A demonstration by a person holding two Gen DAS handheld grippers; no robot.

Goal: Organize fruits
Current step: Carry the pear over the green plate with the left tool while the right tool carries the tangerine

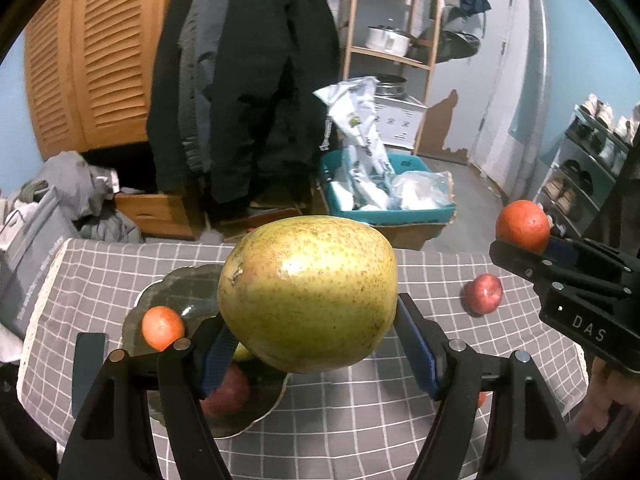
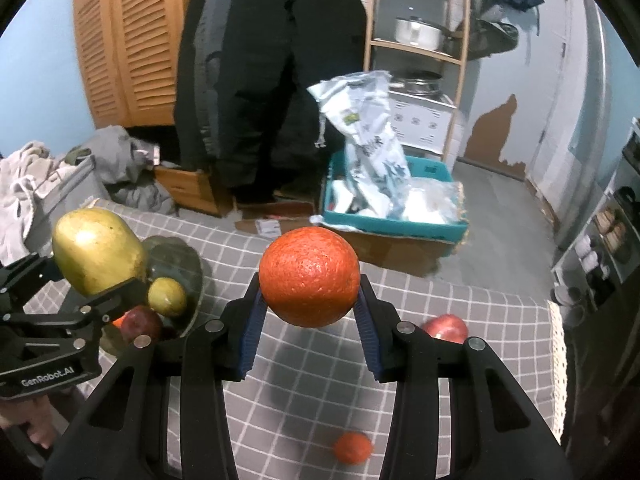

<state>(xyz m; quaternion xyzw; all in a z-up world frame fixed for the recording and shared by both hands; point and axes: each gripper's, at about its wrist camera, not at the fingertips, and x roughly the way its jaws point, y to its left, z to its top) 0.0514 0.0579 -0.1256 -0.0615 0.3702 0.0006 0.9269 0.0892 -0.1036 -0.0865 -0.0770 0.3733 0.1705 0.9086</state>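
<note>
My left gripper (image 1: 310,344) is shut on a big yellow-green pear (image 1: 308,292) and holds it above a glass plate (image 1: 172,284) on the checked tablecloth. The plate holds a small orange (image 1: 162,327), a red apple (image 1: 226,392) and a small yellow-green fruit (image 2: 167,296). My right gripper (image 2: 310,320) is shut on a large orange (image 2: 309,276), held above the cloth right of the plate. A red apple (image 2: 446,328) and a small orange (image 2: 352,447) lie loose on the cloth. The right gripper with its orange also shows in the left wrist view (image 1: 522,226).
The table (image 1: 360,420) has a grey checked cloth with lace edges. Beyond its far edge stand a teal bin (image 1: 384,216) of bags on a cardboard box, hanging dark coats, a louvered wooden cabinet, a wooden shelf with pots, and a shoe rack at right.
</note>
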